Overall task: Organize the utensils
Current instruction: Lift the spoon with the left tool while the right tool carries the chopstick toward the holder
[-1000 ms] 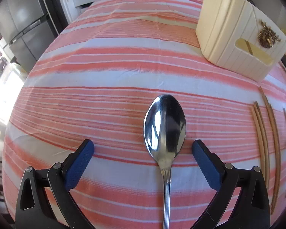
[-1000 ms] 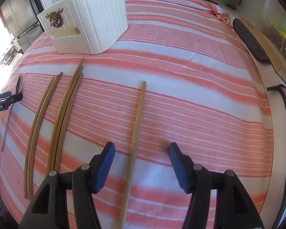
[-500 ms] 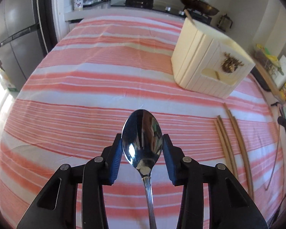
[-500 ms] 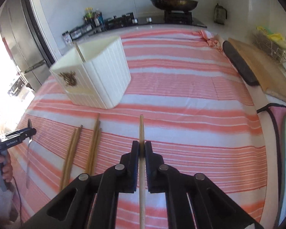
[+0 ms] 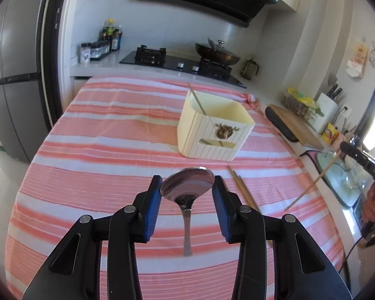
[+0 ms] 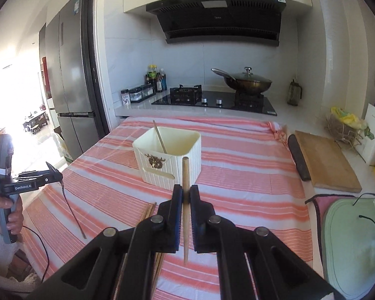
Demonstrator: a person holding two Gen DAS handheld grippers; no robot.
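My left gripper [image 5: 187, 182] is shut on the bowl of a steel spoon [image 5: 187, 187], and the handle hangs down above the striped cloth. In the right wrist view that spoon [image 6: 72, 212] dangles at the left. My right gripper [image 6: 186, 190] is shut on a wooden chopstick [image 6: 185, 175], held up off the table and pointing toward the cream utensil holder [image 6: 170, 160]. The holder [image 5: 212, 135] stands mid-table with one chopstick [image 5: 197, 102] leaning inside. Other chopsticks [image 5: 240, 187] lie on the cloth between the two grippers.
A wooden cutting board [image 6: 325, 162] and a dark roll [image 6: 296, 157] lie along the table's right side, with a pale green board [image 6: 350, 237] nearer. Behind the table are the stove [image 6: 212, 100] with a wok [image 6: 247, 81], bottles, and a fridge [image 6: 70, 75] at the left.
Both grippers closed, the left on the spoon's bowl and the right on the single chopstick. Both then lifted them off the cloth and tipped up toward the holder.
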